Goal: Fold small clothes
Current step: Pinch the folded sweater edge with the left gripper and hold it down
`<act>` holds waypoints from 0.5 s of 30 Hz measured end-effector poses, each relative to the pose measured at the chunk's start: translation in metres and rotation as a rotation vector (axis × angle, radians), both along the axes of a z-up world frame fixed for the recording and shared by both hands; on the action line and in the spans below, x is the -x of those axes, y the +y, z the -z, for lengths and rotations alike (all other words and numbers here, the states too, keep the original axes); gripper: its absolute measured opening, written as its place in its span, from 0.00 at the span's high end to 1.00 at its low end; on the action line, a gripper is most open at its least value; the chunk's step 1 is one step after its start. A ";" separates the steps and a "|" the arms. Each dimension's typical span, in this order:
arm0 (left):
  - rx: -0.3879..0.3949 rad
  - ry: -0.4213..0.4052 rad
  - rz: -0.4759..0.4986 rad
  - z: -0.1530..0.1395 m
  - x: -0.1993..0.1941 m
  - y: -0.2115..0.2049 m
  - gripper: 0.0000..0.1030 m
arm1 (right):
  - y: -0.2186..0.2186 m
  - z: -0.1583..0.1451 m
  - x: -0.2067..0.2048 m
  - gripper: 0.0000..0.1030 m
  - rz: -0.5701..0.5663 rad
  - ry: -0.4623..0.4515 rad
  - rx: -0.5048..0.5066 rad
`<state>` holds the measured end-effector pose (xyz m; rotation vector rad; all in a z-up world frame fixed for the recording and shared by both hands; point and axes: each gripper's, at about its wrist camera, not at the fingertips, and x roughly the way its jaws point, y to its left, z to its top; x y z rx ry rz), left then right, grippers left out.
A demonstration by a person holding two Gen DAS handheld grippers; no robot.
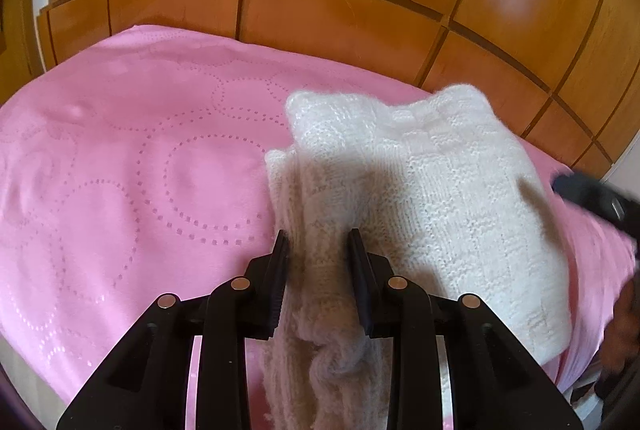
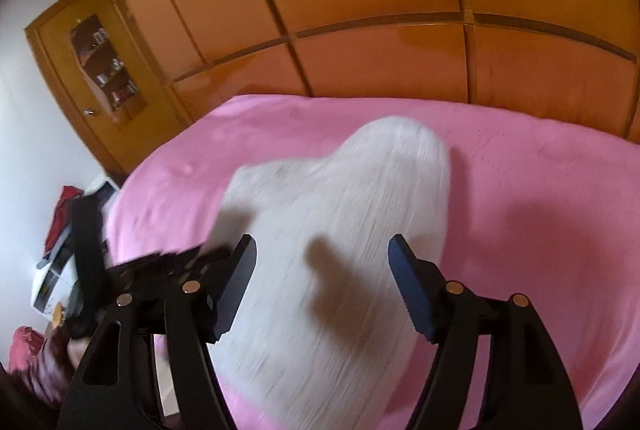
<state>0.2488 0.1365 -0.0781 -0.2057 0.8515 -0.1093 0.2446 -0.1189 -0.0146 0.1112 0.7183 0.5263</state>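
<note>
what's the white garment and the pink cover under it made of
White garment: looks like fuzzy knitted wool or acrylic yarn, with visible stitch blocks and a hairy edge. Pink cover: seems a soft matte fleece or plush, embossed with dotted circles.

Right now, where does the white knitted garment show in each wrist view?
Left wrist: the white knitted garment fills centre-right, a bunched edge running between the left hand-held gripper's fingers.
Right wrist: blurred, centre, under the open right hand-held gripper.
Shared landmark: the pink bedspread beneath it.
</note>
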 end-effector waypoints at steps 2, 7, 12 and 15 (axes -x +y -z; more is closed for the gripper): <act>0.009 0.002 -0.011 0.000 0.000 0.001 0.73 | 0.005 0.001 -0.014 0.34 0.021 0.012 0.018; -0.026 -0.010 -0.027 0.003 0.005 -0.003 0.73 | 0.022 0.025 -0.040 0.34 0.055 0.070 0.076; -0.026 -0.014 -0.043 0.005 0.009 -0.002 0.73 | 0.027 0.040 -0.042 0.32 0.076 0.063 0.083; -0.049 -0.024 -0.048 0.004 0.012 -0.004 0.73 | 0.025 0.039 -0.037 0.31 0.077 0.058 0.082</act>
